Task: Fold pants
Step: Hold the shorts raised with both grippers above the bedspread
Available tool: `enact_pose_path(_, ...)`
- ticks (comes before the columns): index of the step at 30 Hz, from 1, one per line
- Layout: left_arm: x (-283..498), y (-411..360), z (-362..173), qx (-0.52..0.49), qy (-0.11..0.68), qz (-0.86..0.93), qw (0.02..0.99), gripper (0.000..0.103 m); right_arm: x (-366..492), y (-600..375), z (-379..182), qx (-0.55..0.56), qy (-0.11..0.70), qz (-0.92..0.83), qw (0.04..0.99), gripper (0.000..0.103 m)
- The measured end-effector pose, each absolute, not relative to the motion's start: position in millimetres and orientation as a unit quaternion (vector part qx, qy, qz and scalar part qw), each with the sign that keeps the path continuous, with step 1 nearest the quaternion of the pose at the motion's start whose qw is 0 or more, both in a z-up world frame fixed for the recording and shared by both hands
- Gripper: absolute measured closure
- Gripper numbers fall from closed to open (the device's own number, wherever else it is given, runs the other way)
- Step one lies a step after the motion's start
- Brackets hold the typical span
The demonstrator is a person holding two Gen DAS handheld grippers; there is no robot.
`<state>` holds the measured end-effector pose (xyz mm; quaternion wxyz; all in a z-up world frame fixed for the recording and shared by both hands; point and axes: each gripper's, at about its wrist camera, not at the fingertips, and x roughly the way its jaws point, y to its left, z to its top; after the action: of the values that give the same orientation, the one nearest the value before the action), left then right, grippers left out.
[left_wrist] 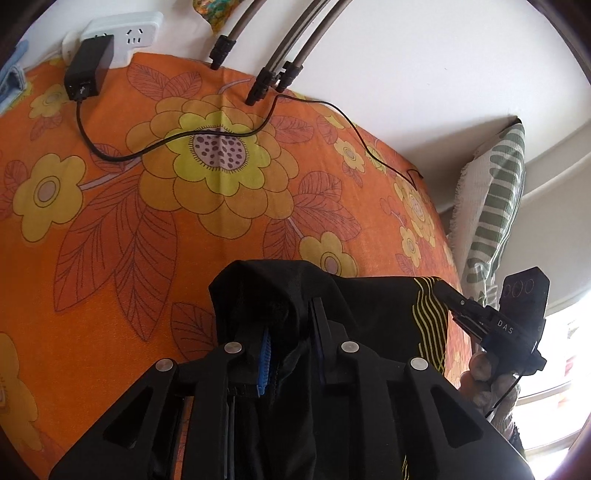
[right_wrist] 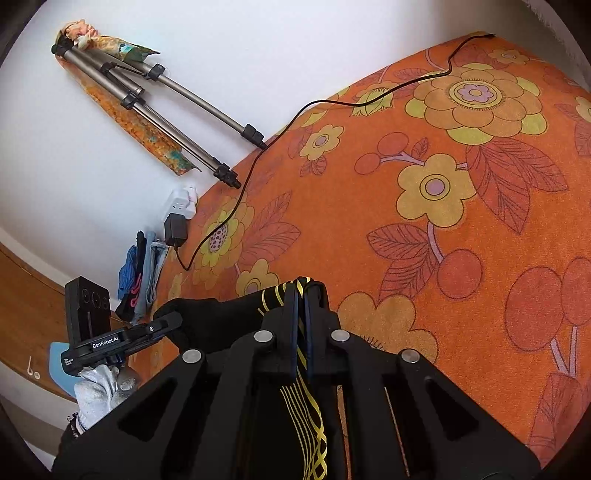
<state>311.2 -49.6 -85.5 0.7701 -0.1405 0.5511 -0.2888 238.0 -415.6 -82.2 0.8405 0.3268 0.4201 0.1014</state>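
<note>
The black pants (left_wrist: 369, 306) with yellow wavy lines hang between both grippers above the orange flowered bed cover (left_wrist: 184, 229). My left gripper (left_wrist: 291, 306) is shut on one black edge of the pants, which drapes over its fingers. My right gripper (right_wrist: 303, 295) is shut on the edge with the yellow lines (right_wrist: 306, 424). In the left wrist view the right gripper (left_wrist: 448, 295) pinches the pants at the right. In the right wrist view the left gripper (right_wrist: 173, 319) holds the pants (right_wrist: 221, 325) at the left.
A black cable (left_wrist: 177, 138) crosses the bed cover from a black adapter (left_wrist: 86, 74) on a white power strip (left_wrist: 125, 31). Tripod legs (left_wrist: 280, 55) rest at the far edge. A striped pillow (left_wrist: 495, 206) stands at the right. Folded clothes (right_wrist: 142, 280) lie at the far left.
</note>
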Motion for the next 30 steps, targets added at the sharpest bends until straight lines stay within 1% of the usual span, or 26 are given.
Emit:
enact_pose_path(4, 303, -54, -91, -0.109, 0.539, -0.289, 0.783, 0.086, 237, -416, -82, 0.325, 0.420, 0.106, 0.841, 0.100)
enact_pose_path(5, 301, -54, -91, -0.105, 0.537, -0.291, 0.785, 0.089, 237, -417, -83, 0.324, 0.421, 0.109, 0.840, 0.100)
enact_pose_path(6, 300, -54, -91, -0.103, 0.534, -0.292, 0.787, 0.098, 237, -417, -84, 0.323, 0.423, 0.110, 0.840, 0.100)
enact_pose_path(9, 296, -52, -86, -0.103, 0.521, -0.296, 0.794, 0.099, 238, -419, -86, 0.317, 0.427, 0.113, 0.840, 0.099)
enact_pose_path(11, 296, -49, -83, -0.108, 0.517, -0.294, 0.796, 0.099, 238, -421, -88, 0.314, 0.431, 0.115, 0.838, 0.097)
enact_pose_path(19, 293, -45, -79, -0.115, 0.510, -0.295, 0.800, 0.100, 241, -420, -93, 0.305, 0.448, 0.140, 0.829, 0.096)
enact_pose_path(22, 293, -44, -72, -0.121, 0.506, -0.302, 0.799, 0.100, 242, -412, -89, 0.287, 0.444, 0.145, 0.836, 0.096)
enact_pose_path(24, 297, -42, -65, -0.124, 0.501, -0.305, 0.800, 0.100, 244, -411, -82, 0.281, 0.432, 0.142, 0.845, 0.099)
enact_pose_path(27, 309, -39, -55, -0.131, 0.491, -0.303, 0.806, 0.100, 250, -414, -72, 0.284, 0.413, 0.134, 0.855, 0.099)
enact_pose_path(30, 326, -36, -56, -0.140, 0.495, -0.299, 0.804, 0.100, 261, -417, -67, 0.287, 0.402, 0.128, 0.860, 0.100)
